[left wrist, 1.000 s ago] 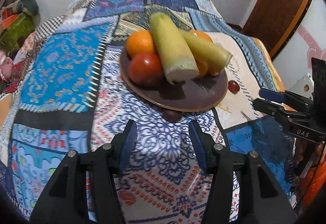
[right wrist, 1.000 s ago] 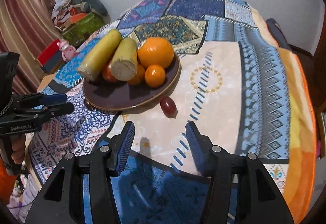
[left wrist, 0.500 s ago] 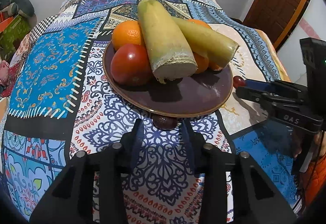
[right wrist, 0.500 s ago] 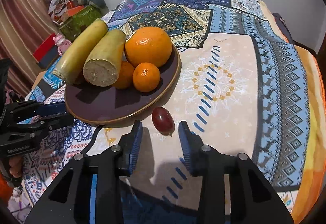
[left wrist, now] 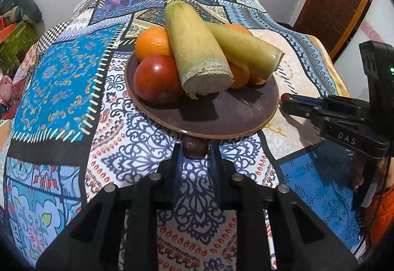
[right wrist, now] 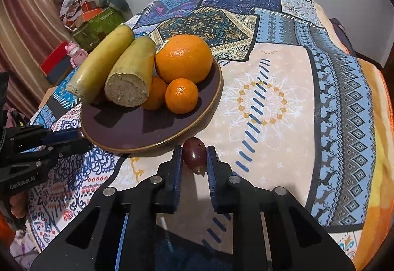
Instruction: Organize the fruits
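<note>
A bed covered with a patchwork spread [right wrist: 283, 88] carries a dark brown plate [right wrist: 138, 130] with a gold rim. On the plate lie two pale yellow-green cut stalks [right wrist: 133, 71], a large orange [right wrist: 183, 58], smaller oranges [right wrist: 181, 95] and, seen from the left wrist, a red tomato [left wrist: 156, 79].

The right gripper [right wrist: 194, 161] has just been closing, and its blue-padded fingers [right wrist: 177, 165] now clench a dark red grape [right wrist: 194, 154] that sits on the spread just off the plate's near rim, on the cream patch. In the left wrist view that same gripper reaches in from the right edge, with a bit of red showing at its tip beside the plate.

The left gripper [left wrist: 194, 156] has likewise just been closing; its fingers [left wrist: 176, 162] press on a second dark grape [left wrist: 193, 148], which lies on the spread touching or just under the plate's near rim, on the blue-and-white scrollwork patch. The right wrist view shows the left gripper at the left edge, held by a hand [right wrist: 17, 204] in an orange sleeve, its tips at the plate's rim
</note>
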### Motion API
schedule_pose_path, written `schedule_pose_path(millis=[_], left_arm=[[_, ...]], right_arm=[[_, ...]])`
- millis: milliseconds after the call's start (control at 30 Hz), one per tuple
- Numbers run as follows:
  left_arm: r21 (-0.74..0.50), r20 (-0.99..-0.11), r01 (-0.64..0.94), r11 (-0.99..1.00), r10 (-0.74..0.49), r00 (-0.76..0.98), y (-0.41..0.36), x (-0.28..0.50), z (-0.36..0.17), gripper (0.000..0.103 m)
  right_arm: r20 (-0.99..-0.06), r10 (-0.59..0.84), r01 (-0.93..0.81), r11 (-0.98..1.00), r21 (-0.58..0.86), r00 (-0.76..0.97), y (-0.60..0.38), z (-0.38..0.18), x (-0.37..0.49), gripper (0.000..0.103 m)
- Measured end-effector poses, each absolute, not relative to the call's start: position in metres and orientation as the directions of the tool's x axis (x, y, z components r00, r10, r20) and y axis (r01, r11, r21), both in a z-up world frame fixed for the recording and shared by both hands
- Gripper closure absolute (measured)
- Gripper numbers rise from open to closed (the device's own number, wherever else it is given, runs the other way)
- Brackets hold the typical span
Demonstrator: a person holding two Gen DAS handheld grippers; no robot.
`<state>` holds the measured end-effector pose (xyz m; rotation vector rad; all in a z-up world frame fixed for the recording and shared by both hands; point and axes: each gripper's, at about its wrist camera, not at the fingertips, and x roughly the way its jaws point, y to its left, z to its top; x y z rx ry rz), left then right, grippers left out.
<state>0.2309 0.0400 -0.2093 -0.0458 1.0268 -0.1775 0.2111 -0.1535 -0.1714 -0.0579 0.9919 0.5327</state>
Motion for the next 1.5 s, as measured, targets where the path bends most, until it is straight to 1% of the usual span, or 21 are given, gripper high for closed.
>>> schedule_pose_path(millis=[167, 233, 433, 567, 600, 667, 733, 800, 1000, 1133, 1167, 1200, 1233, 1367, 1500], left_arm=[[-0.122, -0.844, 0.107, 0.987, -0.160, 0.512, 0.049, 0.219, -0.203, 0.082], [-0.127, -0.839, 0.105, 0.986, -0.163, 0.519, 0.052, 0.214, -0.198, 0.093], [-0.139, -0.814, 0.102, 0.985, -0.172, 0.555, 0.056, 0.212, -0.181, 0.093], [-0.125, -0.819, 0.102, 0.987, -0.161, 0.551, 0.055, 0.216, -0.180, 0.093], [-0.127, -0.821, 0.101, 0.987, -0.162, 0.548, 0.056, 0.217, -0.182, 0.092], [-0.128, -0.827, 0.098, 0.987, -0.161, 0.539, 0.057, 0.219, -0.185, 0.086], [-0.114, -0.834, 0.089, 0.989, -0.144, 0.533, 0.057, 0.222, -0.190, 0.072], [-0.106, -0.838, 0.088, 0.990, -0.137, 0.528, 0.058, 0.225, -0.195, 0.065], [-0.092, -0.857, 0.089, 0.992, -0.124, 0.500, 0.058, 0.243, -0.211, 0.064], [-0.077, -0.855, 0.101, 0.992, -0.118, 0.505, 0.055, 0.244, -0.214, 0.066], [-0.076, -0.853, 0.105, 0.992, -0.119, 0.508, 0.055, 0.244, -0.214, 0.069], [-0.079, -0.852, 0.109, 0.991, -0.124, 0.509, 0.055, 0.244, -0.214, 0.076], [-0.078, -0.850, 0.105, 0.991, -0.122, 0.512, 0.056, 0.244, -0.214, 0.081], [-0.114, -0.847, 0.089, 0.990, -0.143, 0.511, 0.062, 0.245, -0.214, 0.083], [-0.094, -0.841, 0.083, 0.992, -0.124, 0.527, 0.064, 0.237, -0.209, 0.084]], right_arm=[[-0.794, 0.411, -0.452, 0.870, 0.195, 0.448, -0.157, -0.161, 0.204, 0.086], [-0.783, 0.421, -0.459, 0.866, 0.197, 0.458, -0.157, -0.155, 0.200, 0.086], [-0.758, 0.456, -0.493, 0.846, 0.206, 0.467, -0.143, -0.141, 0.195, 0.086], [-0.752, 0.469, -0.511, 0.835, 0.206, 0.464, -0.133, -0.140, 0.193, 0.086], [-0.752, 0.471, -0.514, 0.833, 0.206, 0.462, -0.131, -0.140, 0.192, 0.086], [-0.751, 0.477, -0.518, 0.829, 0.211, 0.457, -0.130, -0.140, 0.192, 0.086], [-0.751, 0.478, -0.520, 0.828, 0.211, 0.456, -0.129, -0.141, 0.191, 0.086], [-0.751, 0.480, -0.518, 0.828, 0.216, 0.453, -0.130, -0.142, 0.192, 0.086], [-0.754, 0.485, -0.512, 0.827, 0.230, 0.444, -0.130, -0.146, 0.193, 0.086], [-0.756, 0.488, -0.513, 0.825, 0.236, 0.437, -0.129, -0.148, 0.194, 0.086], [-0.756, 0.489, -0.513, 0.825, 0.238, 0.435, -0.129, -0.149, 0.194, 0.086], [-0.756, 0.491, -0.514, 0.823, 0.240, 0.434, -0.128, -0.149, 0.194, 0.086], [-0.755, 0.492, -0.515, 0.823, 0.241, 0.433, -0.127, -0.149, 0.194, 0.086], [-0.753, 0.499, -0.523, 0.817, 0.244, 0.428, -0.123, -0.149, 0.193, 0.086], [-0.750, 0.503, -0.523, 0.815, 0.248, 0.429, -0.121, -0.148, 0.193, 0.086]])
